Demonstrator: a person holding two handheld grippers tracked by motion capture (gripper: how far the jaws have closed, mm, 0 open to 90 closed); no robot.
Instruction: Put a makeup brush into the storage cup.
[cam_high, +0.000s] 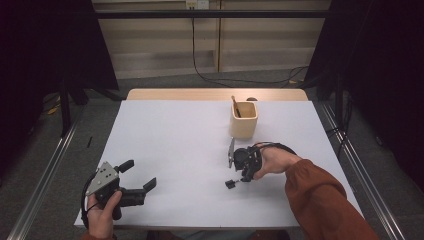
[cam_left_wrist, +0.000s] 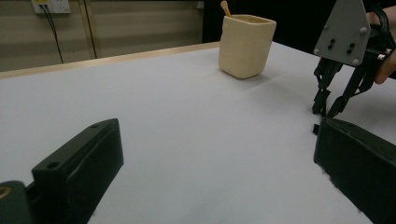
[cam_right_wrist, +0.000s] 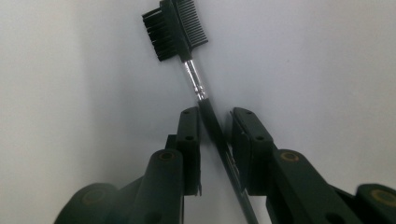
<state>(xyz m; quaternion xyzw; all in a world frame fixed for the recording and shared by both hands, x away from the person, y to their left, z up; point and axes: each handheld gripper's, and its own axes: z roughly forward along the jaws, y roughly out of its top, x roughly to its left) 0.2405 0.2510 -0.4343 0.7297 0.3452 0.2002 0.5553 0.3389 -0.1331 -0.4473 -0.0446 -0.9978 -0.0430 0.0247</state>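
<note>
Two handheld grippers are working over a white table (cam_high: 175, 150), one at each lower corner of the high view. At lower left, the left gripper (cam_high: 141, 176) is resting in a hand near the table's front edge, its black jaws standing wide apart with nothing between them; in its own view those jaws are rising from the bottom corners of the frame over bare tabletop. Right of centre, the right gripper (cam_high: 239, 176) is pointing down at the table, gripped by a hand coming out of a rust-coloured sleeve (cam_high: 320, 195). Its jaws are sitting close on either side of a small black brow brush (cam_right_wrist: 187, 56), which is lying flat on the table. In the right gripper view the brush's comb-and-bristle head is showing at upper centre, a silver collar below it, and the dark handle is running down between the two jaws; the left pad appears to be touching the handle, while a narrow gap is showing at the right pad. Behind the right gripper, toward the upper middle of the high view, a cream cup (cam_high: 243, 120) is standing upright with a wooden stick (cam_high: 234, 106) leaning inside it.
</note>
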